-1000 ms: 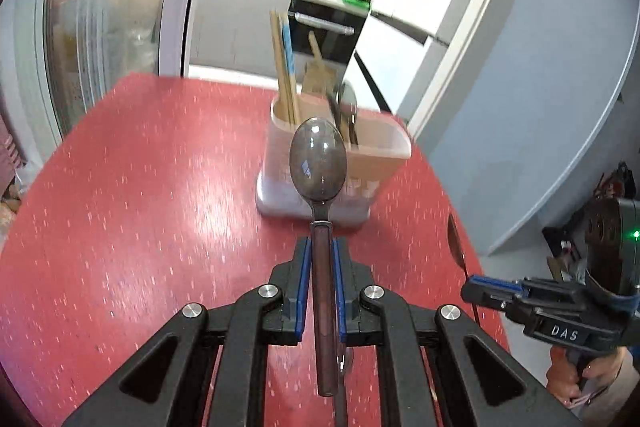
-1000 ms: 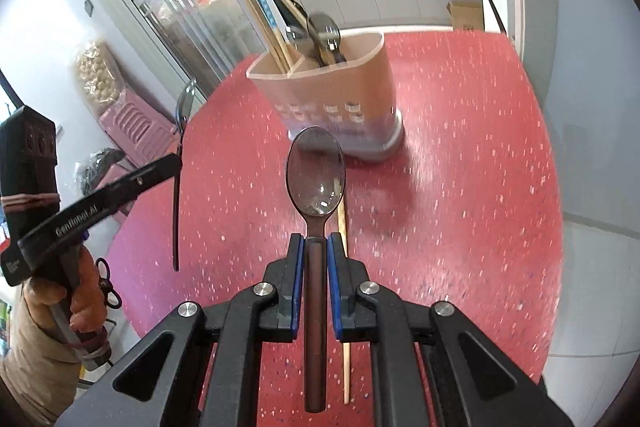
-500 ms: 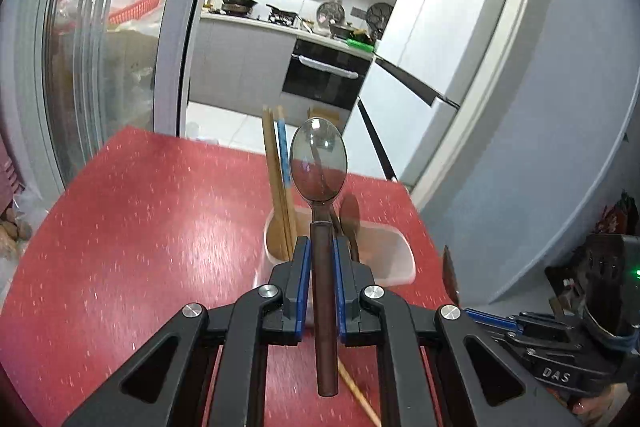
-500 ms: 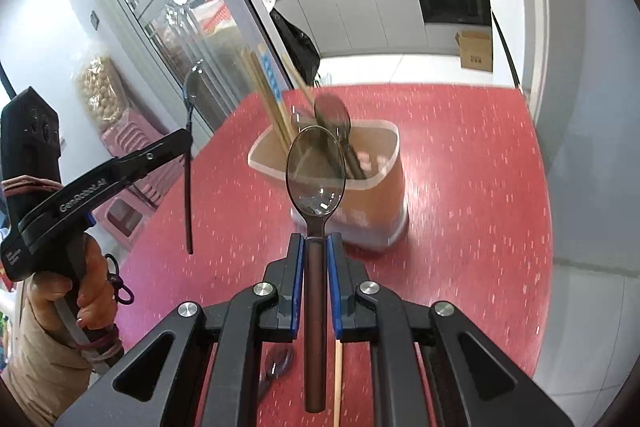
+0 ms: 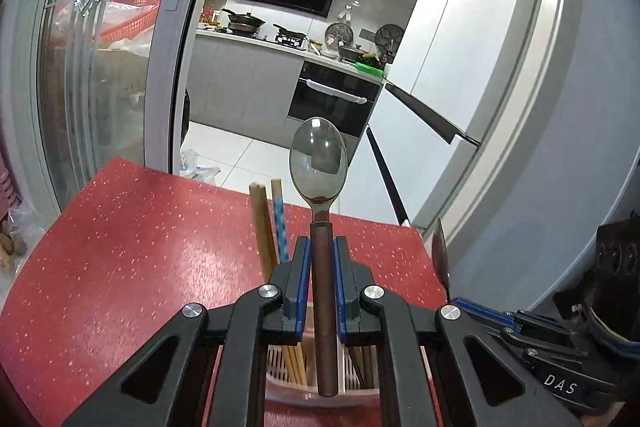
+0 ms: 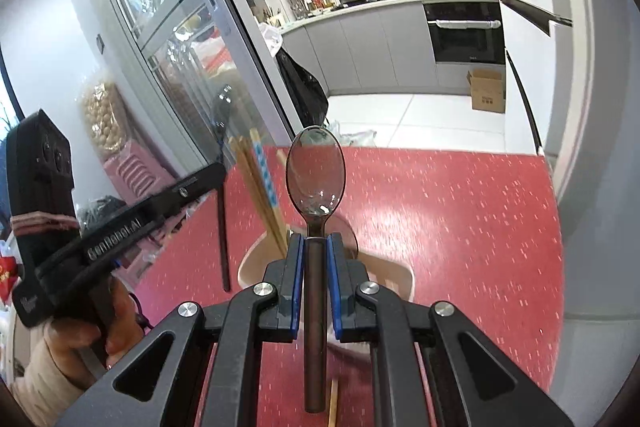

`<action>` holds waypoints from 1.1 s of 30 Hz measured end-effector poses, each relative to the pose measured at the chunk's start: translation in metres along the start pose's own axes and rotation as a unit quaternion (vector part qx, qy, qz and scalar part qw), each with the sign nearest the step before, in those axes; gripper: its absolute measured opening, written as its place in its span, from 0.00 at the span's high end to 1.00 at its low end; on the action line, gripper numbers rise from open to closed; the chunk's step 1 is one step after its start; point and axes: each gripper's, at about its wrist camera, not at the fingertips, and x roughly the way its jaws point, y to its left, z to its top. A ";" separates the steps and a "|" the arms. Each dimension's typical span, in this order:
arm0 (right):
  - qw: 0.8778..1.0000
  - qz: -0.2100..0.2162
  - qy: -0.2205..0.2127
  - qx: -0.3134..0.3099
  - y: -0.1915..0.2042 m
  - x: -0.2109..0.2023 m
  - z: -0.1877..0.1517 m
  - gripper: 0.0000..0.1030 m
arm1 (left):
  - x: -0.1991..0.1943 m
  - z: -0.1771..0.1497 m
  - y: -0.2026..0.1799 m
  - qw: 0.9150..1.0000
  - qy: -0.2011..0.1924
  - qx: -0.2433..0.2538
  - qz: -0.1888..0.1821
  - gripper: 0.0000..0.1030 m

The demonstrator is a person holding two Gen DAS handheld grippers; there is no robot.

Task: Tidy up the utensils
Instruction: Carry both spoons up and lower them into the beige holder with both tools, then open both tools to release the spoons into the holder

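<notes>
Each gripper's jaws clamp a spoon: left gripper (image 5: 322, 267) holds the left spoon (image 5: 319, 159), right gripper (image 6: 314, 263) the right spoon (image 6: 315, 171). Handles trail toward frame bottom over the utensil holder (image 6: 394, 273) on the red table (image 6: 460, 211), the left gripper seemingly nearer.

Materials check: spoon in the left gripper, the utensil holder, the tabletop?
Spoon: bowl looks like polished metal, mirror reflections; handle is dark brown and matte, possibly wood or a coating.
Utensil holder: beige, smooth and thin-walled, likely plastic, with a pale perforated insert.
Tabletop: glossy red with white flecks, sheen suggests laminate or a stone composite; hard to say which.
</notes>
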 end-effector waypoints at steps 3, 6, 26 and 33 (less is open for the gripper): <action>1.000 -0.002 -0.015 -0.009 0.000 0.012 0.008 0.88 | 0.012 0.001 -0.001 1.000 -0.007 0.005 0.009 0.63; 1.000 0.001 -0.028 -0.013 -0.003 0.025 0.014 0.88 | 0.020 -0.002 -0.001 0.999 -0.020 0.013 0.021 0.63; 0.986 -0.058 -0.078 -0.133 0.005 0.057 -0.024 0.88 | 0.034 -0.053 0.005 0.997 -0.058 0.039 0.044 0.63; 0.986 -0.055 -0.067 -0.142 0.006 0.056 -0.031 0.88 | 0.030 -0.064 0.004 0.996 -0.046 0.055 0.050 0.63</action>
